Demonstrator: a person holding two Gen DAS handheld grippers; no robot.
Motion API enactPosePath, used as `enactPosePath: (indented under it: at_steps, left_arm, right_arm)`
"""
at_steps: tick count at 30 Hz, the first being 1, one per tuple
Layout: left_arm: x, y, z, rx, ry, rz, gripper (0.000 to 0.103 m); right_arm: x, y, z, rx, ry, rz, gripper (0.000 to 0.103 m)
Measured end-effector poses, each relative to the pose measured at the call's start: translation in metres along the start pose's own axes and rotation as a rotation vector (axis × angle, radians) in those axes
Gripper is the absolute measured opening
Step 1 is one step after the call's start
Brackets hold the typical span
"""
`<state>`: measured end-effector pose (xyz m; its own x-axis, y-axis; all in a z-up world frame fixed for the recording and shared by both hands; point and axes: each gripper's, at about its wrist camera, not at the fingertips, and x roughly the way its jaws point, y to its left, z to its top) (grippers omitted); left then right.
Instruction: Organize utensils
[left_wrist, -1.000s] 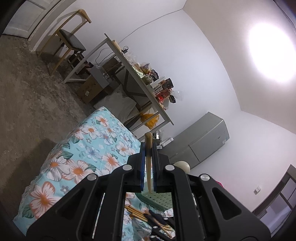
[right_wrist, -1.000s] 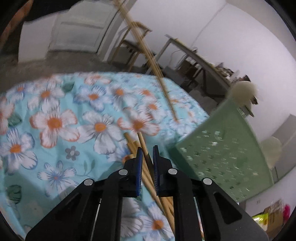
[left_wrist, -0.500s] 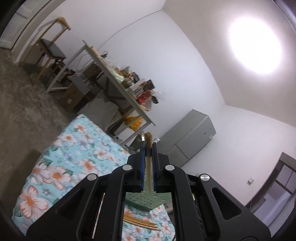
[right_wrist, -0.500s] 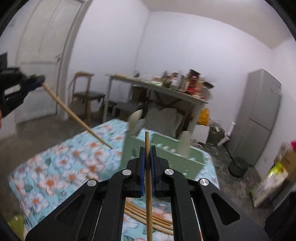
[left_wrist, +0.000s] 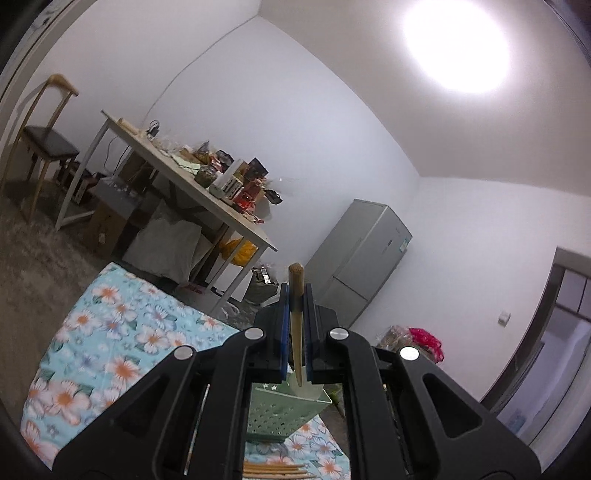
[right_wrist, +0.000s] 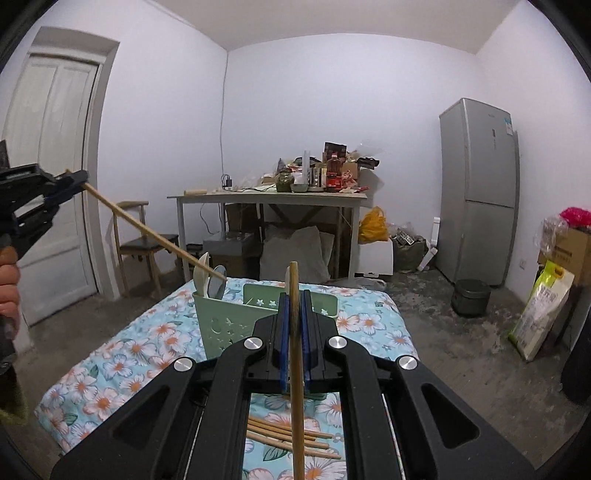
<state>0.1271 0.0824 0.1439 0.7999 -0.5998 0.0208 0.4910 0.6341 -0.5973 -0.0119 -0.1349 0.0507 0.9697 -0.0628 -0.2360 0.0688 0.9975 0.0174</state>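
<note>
The green utensil holder stands upright on the flowered cloth and serves as the landmark here. The left gripper is clamped on one wooden chopstick, which runs between its blue pads and juts out past the fingertips. In the right wrist view that same gripper appears high and to the left of the holder, and its chopstick slants down so that its tip ends right at the holder's left compartment, beside a pale spoon standing there; whether the tip is already inside or only in front of the rim is hard to tell from this angle. A hand shows at the left edge, below that gripper.

The right gripper is closed tight on a second chopstick, held upright between its pads on the near side of the holder, its top end rising above the holder's rim. More loose chopsticks lie flat on the cloth, nearer the camera than the holder.

Behind the holder stand a cluttered table and, off to its right, a grey refrigerator.
</note>
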Motion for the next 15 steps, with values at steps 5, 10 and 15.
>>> enactPosePath:
  at_steps: [5, 10, 15]
  left_arm:
    - [0.039, -0.024, -0.008, 0.152, 0.034, 0.085, 0.005]
    - [0.081, -0.037, -0.027, 0.236, 0.124, 0.109, 0.005]
    - [0.108, -0.043, -0.045, 0.279, 0.190, 0.107, 0.005]
  right_arm:
    - [0.002, -0.010, -0.002, 0.025, -0.003, 0.014, 0.006]
    - [0.006, -0.014, -0.007, 0.030, 0.005, 0.019, 0.006]
    - [0.010, -0.019, -0.007, 0.050, 0.013, 0.019, 0.006]
